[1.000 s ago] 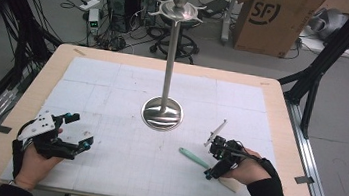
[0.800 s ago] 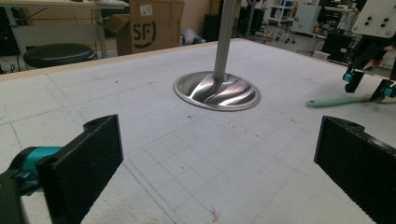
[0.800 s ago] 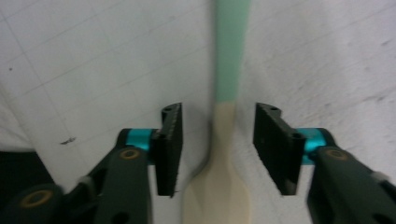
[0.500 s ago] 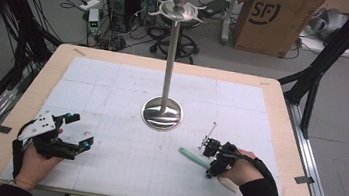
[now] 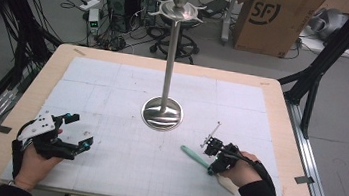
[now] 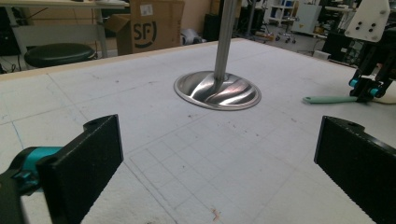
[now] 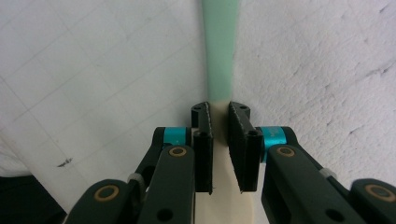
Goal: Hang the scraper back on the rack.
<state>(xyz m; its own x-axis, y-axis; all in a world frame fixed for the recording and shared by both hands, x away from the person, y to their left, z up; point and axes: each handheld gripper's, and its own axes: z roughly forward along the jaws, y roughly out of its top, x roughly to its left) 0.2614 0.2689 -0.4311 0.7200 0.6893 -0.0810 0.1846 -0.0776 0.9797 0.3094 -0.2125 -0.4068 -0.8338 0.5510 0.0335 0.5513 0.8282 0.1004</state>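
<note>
A spatula with a mint-green handle [image 5: 192, 156] and a cream blade [image 5: 227, 184] lies flat on the white mat at the right front. My right gripper [image 5: 212, 170] is shut on it where handle meets blade. In the right gripper view the jaws squeeze the cream neck, and the green handle [image 7: 219, 46] runs away ahead of the right gripper [image 7: 219, 116]. My left gripper [image 5: 82, 129] rests at the left front, open, with nothing between its fingers. The left gripper view looks between its wide-apart jaws [image 6: 219, 156] at the spatula [image 6: 327, 99] and the right gripper [image 6: 367, 87].
A tall metal stand with a round shiny base [image 5: 162, 112] and a dish-shaped top [image 5: 179, 9] rises from the middle of the mat. The wooden table edge [image 5: 280, 121] frames the mat. Cardboard box [image 5: 273, 19] and equipment stand on the floor beyond.
My right hand has shifted slightly left and toward the near edge, coming down onto the spatula. The left gripper has stayed put.
</note>
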